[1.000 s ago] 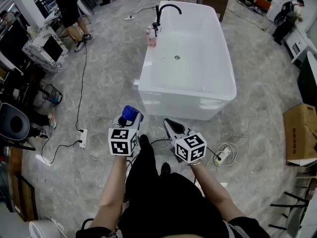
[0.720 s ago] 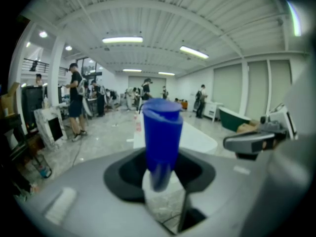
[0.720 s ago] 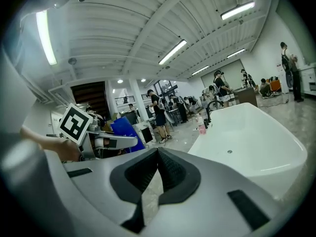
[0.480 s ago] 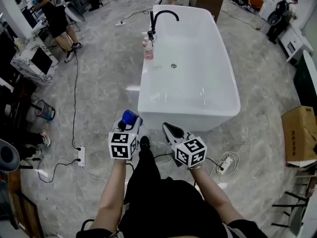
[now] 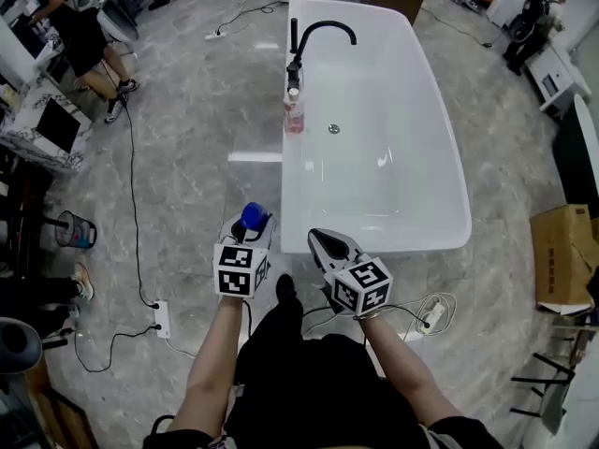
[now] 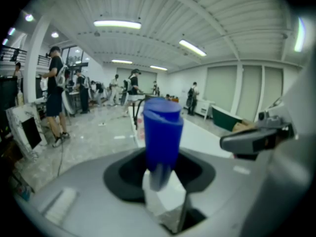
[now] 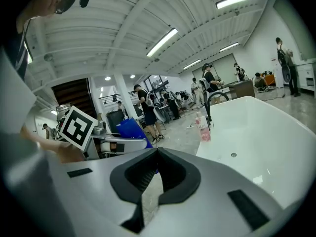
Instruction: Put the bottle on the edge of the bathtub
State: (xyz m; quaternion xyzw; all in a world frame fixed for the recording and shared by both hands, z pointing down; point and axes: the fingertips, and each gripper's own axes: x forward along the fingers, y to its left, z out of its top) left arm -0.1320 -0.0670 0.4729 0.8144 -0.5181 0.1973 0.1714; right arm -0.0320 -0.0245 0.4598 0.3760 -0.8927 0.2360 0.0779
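Left gripper (image 5: 249, 234) grips the blue-capped bottle (image 5: 251, 216) between its jaws, held over the floor just short of the bathtub (image 5: 374, 243). Right gripper (image 5: 328, 245) alongside, jaws together, empty. Pink bottle (image 5: 295, 112) on the tub's edge.

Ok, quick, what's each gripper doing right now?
Left gripper: shut on the blue bottle.
Right gripper: fingers closed, holding nothing.

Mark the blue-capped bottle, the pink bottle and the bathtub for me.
blue-capped bottle (image 5: 251, 217), head view, on its blue cap.
pink bottle (image 5: 295, 112), head view, on the middle of its body.
bathtub (image 5: 290, 181), head view, on its left rim.
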